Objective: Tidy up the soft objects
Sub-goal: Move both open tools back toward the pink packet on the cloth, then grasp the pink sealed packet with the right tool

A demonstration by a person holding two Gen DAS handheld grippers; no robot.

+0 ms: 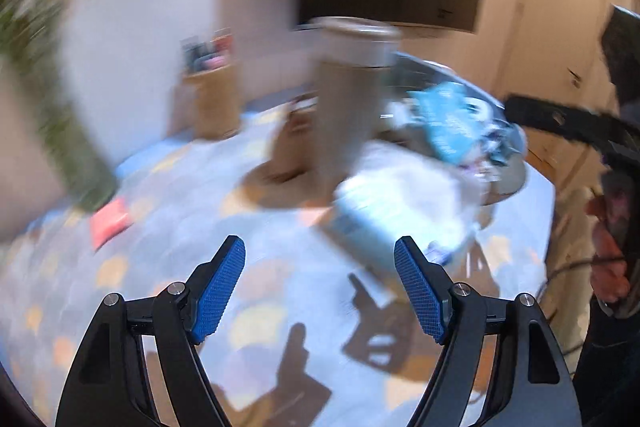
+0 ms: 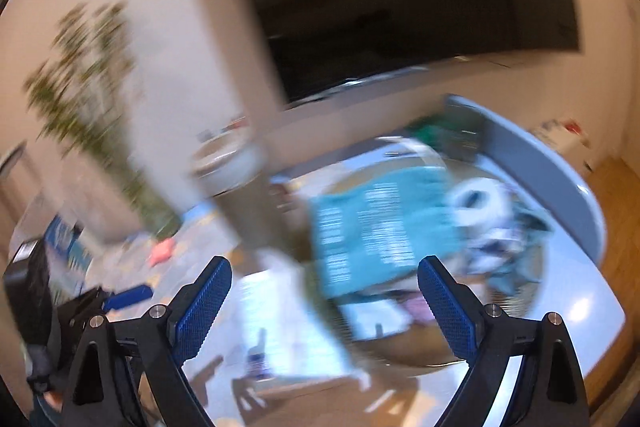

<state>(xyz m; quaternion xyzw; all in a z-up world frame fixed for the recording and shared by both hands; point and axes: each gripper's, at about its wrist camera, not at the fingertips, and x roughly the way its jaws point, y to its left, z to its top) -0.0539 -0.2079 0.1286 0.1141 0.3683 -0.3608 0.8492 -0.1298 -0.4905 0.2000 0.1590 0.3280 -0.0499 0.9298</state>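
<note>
A: Well, nearest first: in the left wrist view the left gripper fills the bottom of the frame, its blue pads spread wide with only the patterned tablecloth showing between them.

B: And the right gripper?

A: Same story at the bottom of its own view: jaws gaping wide, gripping nothing. Everything past the fingers is heavily blurred.

B: Where are the soft things?

A: Just above the right finger in the left view, a pale blue-and-white package lies on the cloth. Behind it, right of centre, a round metal basin holds a heap: a teal package on top, with white and dark cloth beside it (too smeared to name). The right view shows that teal package at centre right.

B: Anything else?

A: A small pink item lies on the cloth at centre left, well apart from the basin. Mid-frame stands a tall tan cylinder, farther left a wooden holder, and a leafy plant at far left.
</note>
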